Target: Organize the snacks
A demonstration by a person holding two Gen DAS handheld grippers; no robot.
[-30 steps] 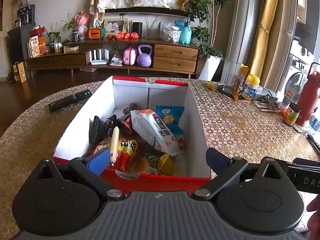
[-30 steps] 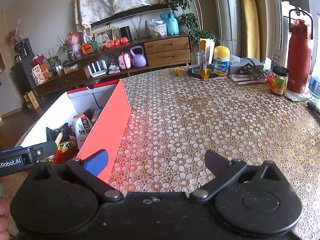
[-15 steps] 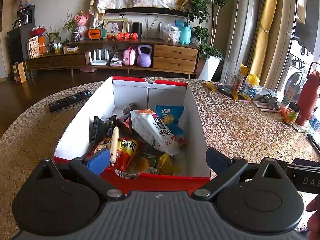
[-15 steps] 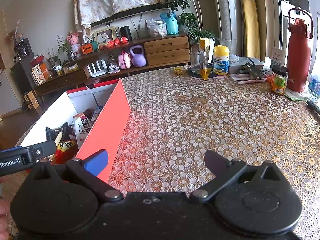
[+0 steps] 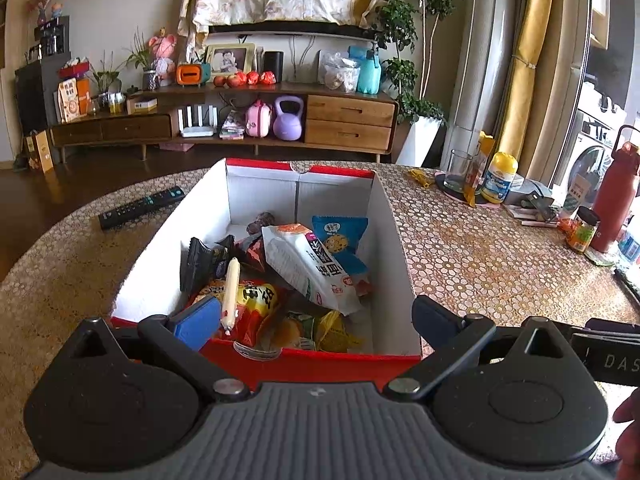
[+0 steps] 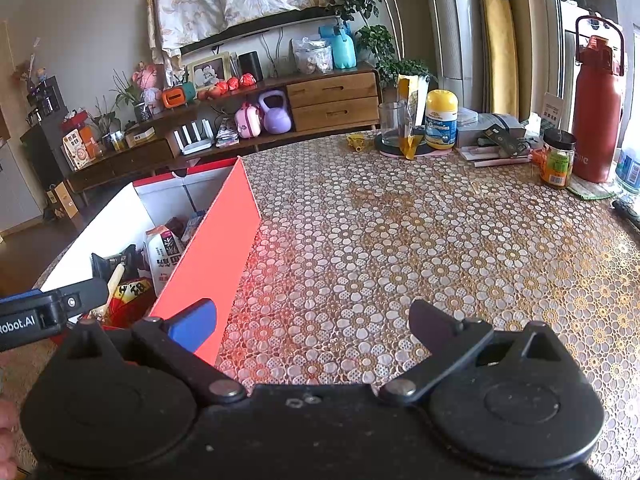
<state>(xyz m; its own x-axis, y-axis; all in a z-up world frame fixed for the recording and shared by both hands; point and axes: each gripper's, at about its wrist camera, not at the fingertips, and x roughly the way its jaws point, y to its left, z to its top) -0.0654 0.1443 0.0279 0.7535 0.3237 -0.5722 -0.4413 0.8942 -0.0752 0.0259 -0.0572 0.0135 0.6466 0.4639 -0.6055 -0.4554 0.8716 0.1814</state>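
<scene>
We see our left gripper [image 5: 314, 320] at the bottom of its view with the jaws spread wide and nothing between them, one fingertip [image 5: 198, 322] padded blue, the other black. Just beyond it sits the red cardboard box with white inner walls [image 5: 384, 232], filling the centre of the frame. Inside lie the snacks: a white packet with black print [image 5: 310, 266] slanting across the middle, a blue cookie packet [image 5: 340, 234] behind it toward the right wall, a red and yellow bag [image 5: 256, 300] near the front, and a pale sausage stick [image 5: 231, 284] resting on that bag. A black pouch [image 5: 196, 264] leans by the left wall.

Our right gripper [image 6: 314, 326] is likewise wide apart and empty at the bottom of its frame, over the floral lace-patterned tablecloth [image 6: 400, 240]. The box shows at centre left there, its red outer wall just beside the blue finger.

At the left of the left view, a black remote control [image 5: 140, 208] lies on the table, apart from the box. At the right edge stands a tall red water bottle [image 5: 614, 196], with a yellow-capped supplement bottle [image 5: 498, 178] nearer the centre.
</scene>
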